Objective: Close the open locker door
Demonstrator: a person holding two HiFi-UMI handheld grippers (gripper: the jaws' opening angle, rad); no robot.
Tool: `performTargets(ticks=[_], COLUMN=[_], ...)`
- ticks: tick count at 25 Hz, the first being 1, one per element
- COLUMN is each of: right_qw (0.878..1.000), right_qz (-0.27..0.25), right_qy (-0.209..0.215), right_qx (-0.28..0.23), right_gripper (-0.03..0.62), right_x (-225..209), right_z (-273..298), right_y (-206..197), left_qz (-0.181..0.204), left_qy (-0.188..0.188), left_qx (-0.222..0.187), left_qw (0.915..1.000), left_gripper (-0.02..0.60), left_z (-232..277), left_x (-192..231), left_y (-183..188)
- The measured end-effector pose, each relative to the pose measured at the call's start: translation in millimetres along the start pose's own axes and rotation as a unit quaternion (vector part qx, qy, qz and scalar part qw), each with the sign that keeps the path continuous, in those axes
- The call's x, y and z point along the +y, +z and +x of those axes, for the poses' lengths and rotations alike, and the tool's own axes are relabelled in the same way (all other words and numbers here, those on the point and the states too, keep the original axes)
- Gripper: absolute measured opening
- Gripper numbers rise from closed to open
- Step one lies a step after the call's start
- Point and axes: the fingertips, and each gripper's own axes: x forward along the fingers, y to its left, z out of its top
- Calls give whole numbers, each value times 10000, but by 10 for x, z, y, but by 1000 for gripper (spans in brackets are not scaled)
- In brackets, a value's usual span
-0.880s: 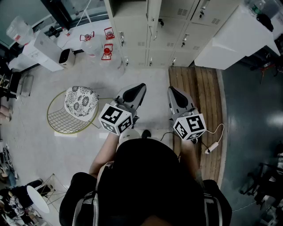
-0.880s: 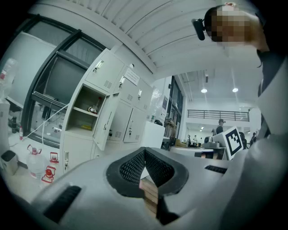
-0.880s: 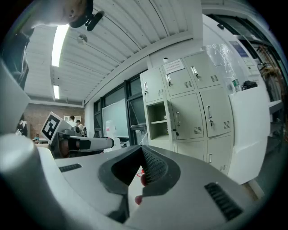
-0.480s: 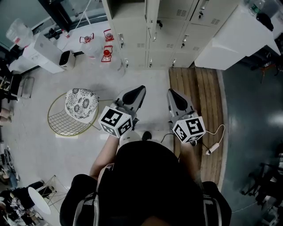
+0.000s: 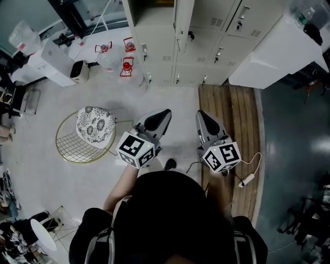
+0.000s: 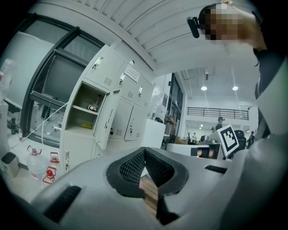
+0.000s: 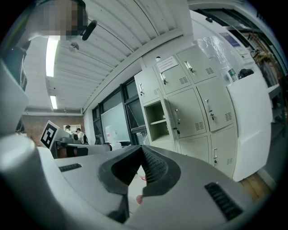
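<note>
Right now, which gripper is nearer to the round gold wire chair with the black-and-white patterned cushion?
Left. The left gripper sits just right of the gold wire chair in the head view; the right gripper is farther right, beyond it.

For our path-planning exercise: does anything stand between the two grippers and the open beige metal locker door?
Nothing visible does. Bare pale floor separates the left gripper and right gripper from the open beige metal locker door. The gold wire chair and small red-framed objects sit off to the left.
</note>
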Motion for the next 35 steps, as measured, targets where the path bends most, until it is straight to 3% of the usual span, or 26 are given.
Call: performTargets(ticks=[16,28,35], right_qw=[9993,9927,9889], right_qz=[-214,-367,-359], right_qy=[-306,-1148,-1443], right_qx=[34,-66,-83], right_gripper=[5,5,6], right_x=[-150,-441,-584], right_z=[1312,2155,2311], right_y=[309,468,544], left_qz=[26,5,-30], left_qy=[-340,-789,-963], left_qx=[-88,67,167], left_qw=[9994,9969,9952], left_gripper=[18,18,18], left_z=[424,650,796], left_x=[1258,2170,2422], left_y=[471,629,678])
